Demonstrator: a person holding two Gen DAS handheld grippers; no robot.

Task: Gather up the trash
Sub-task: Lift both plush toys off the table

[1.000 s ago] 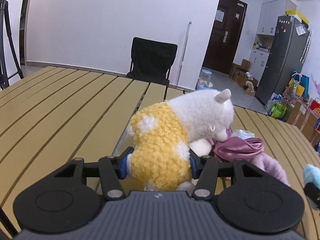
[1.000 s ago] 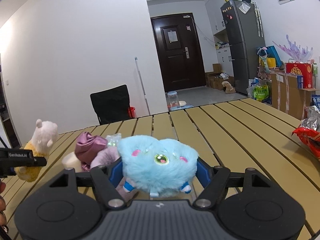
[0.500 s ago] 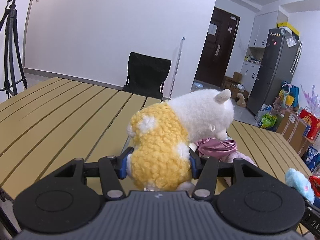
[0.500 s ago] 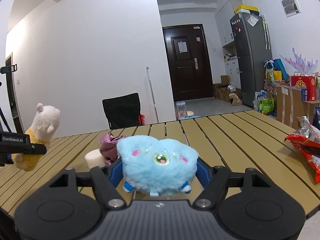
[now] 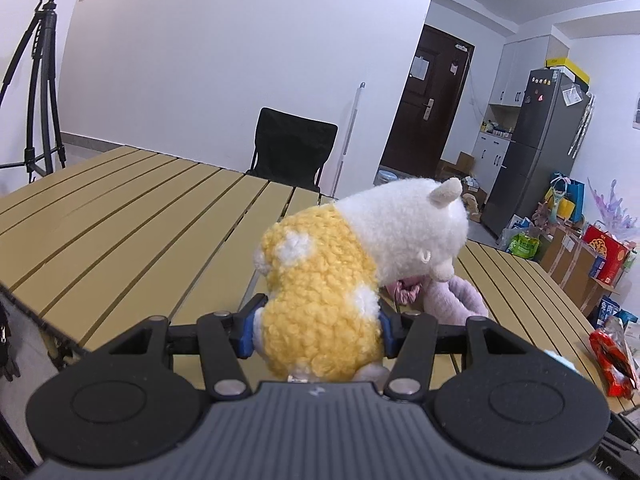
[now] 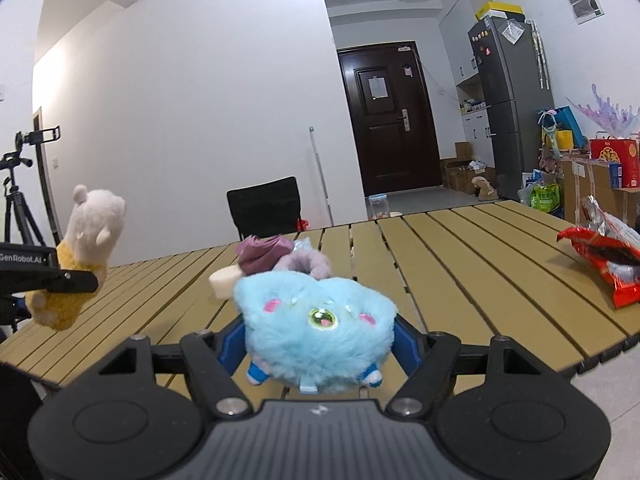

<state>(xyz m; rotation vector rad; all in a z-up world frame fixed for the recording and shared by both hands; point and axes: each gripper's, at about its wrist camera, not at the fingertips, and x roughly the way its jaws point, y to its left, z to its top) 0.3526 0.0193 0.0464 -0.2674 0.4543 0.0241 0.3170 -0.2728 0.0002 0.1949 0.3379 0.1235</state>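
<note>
My left gripper (image 5: 318, 326) is shut on a yellow and white plush alpaca (image 5: 320, 292), held in the air over the near edge of the slatted wooden table (image 5: 132, 220). The same alpaca (image 6: 76, 256) shows at the left of the right wrist view, clamped by the left gripper's black finger. My right gripper (image 6: 316, 348) is shut on a fluffy blue plush (image 6: 316, 340), also lifted near the table's front edge. A red snack wrapper (image 6: 604, 256) lies at the table's right side.
On the table's middle lie a purple cloth bundle (image 6: 264, 254), a lilac furry item (image 6: 306, 264) and a pale round block (image 6: 224, 280). A black chair (image 5: 292, 148) stands behind the table, a tripod (image 5: 36, 92) at the left. A fridge (image 5: 536, 152) and boxes fill the right.
Both grippers have drawn back from the table's middle toward its near edge with their plush toys held. The cloth pile now lies farther off, and the red wrapper has come into view.
</note>
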